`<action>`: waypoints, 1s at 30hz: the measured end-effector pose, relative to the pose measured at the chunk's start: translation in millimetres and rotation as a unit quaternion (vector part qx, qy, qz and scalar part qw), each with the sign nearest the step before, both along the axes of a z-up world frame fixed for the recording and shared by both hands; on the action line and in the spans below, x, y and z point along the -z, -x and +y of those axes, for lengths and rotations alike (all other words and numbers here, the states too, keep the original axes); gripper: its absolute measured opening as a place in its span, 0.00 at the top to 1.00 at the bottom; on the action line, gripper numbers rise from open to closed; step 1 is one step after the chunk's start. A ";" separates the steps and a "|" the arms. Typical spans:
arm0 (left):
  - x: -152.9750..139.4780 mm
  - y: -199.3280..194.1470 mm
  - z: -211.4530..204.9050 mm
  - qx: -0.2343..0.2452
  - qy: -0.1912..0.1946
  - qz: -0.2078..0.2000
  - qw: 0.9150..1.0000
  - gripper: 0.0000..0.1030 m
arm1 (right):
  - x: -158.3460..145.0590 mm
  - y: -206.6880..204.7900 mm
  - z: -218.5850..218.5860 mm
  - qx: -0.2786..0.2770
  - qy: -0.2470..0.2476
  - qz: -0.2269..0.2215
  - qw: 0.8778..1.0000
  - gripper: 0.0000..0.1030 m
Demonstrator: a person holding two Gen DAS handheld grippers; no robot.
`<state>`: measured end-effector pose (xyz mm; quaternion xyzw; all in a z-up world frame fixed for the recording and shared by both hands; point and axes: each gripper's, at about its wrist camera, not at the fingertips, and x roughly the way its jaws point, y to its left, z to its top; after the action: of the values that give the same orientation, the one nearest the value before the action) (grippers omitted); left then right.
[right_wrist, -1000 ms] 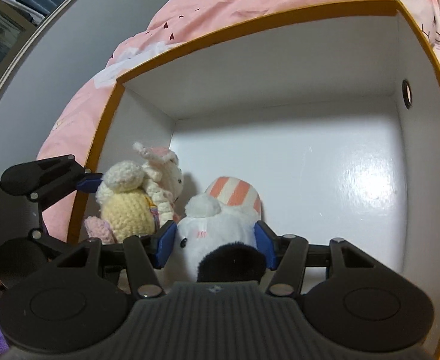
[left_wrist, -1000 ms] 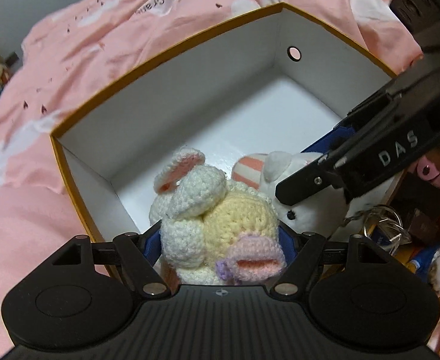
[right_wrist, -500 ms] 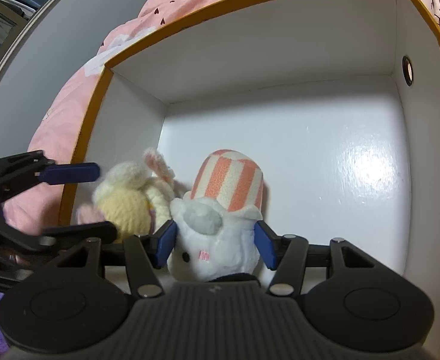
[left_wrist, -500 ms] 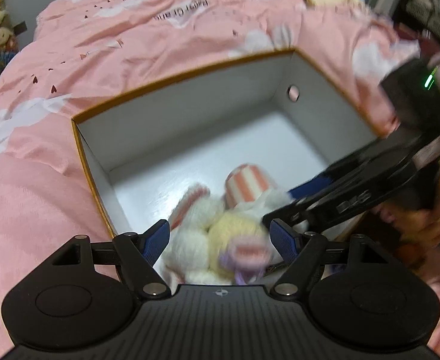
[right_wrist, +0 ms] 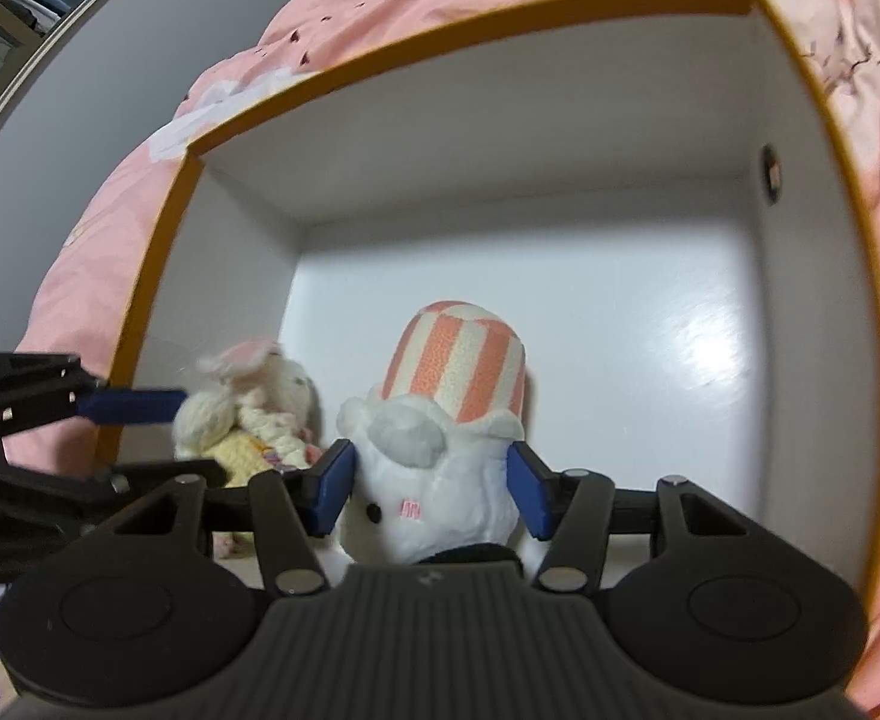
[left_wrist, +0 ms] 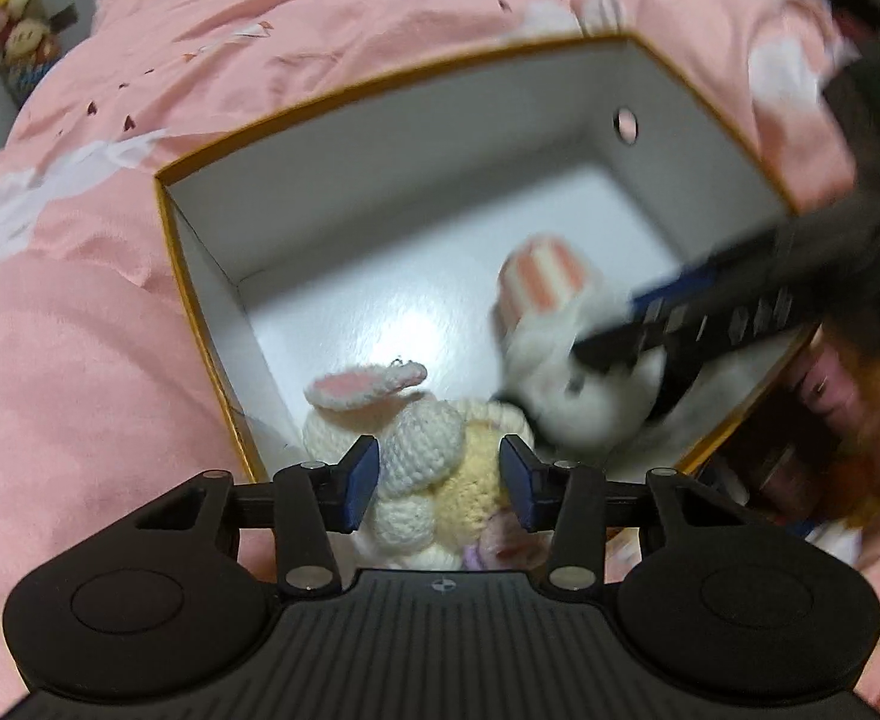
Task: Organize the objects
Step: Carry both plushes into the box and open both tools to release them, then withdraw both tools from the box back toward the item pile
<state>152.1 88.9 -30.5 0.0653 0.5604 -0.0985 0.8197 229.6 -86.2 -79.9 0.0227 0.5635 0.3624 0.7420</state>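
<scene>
L gripper (left_wrist: 439,475) sits low at the near corner of the box (left_wrist: 380,180), jaws part open, its blue pads (left_wrist: 361,474) either side of the crochet bunny (left_wrist: 422,468); whether they touch the yarn can't be told. The bunny, cream and yellow w/ a pink-lined ear, lies on the white box floor in that near-left corner. R gripper (right_wrist: 431,489) has jaws part open too, blue pads (right_wrist: 335,483) flanking the white plush (right_wrist: 434,480); contact can't be confirmed from either view. The plush stands on the floor just right of the bunny, striped orange-and-cream top pointing to the far wall. Vs. a second ago: both toys were clamped and held in the box mouth; both are now down on the floor, and the L jaws, wider half a sec ago, have narrowed back around the bunny. The R gripper's side, which read "DAS" a second ago, is now motion-blurred in the L view, lettering unreadable. Beyond, the orange-rimmed box w/ a round hole in its right wall rests on a pink bedspread (left_wrist: 110,300); white script on the spread at the far top is upside down and too smeared to read. Stuffed toys (left_wrist: 8,18) sit far left by the wall.
</scene>
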 end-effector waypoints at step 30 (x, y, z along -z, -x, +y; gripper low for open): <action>-3.1 34.2 7.8 -0.091 0.029 -0.064 0.993 0.62 | 0.3 25.3 39.1 -0.065 0.030 -0.050 0.996 0.40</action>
<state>117.9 96.7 -27.4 -0.0036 0.5077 -0.0355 0.8608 204.3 -47.1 -80.2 -0.0549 0.5366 0.3934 0.7445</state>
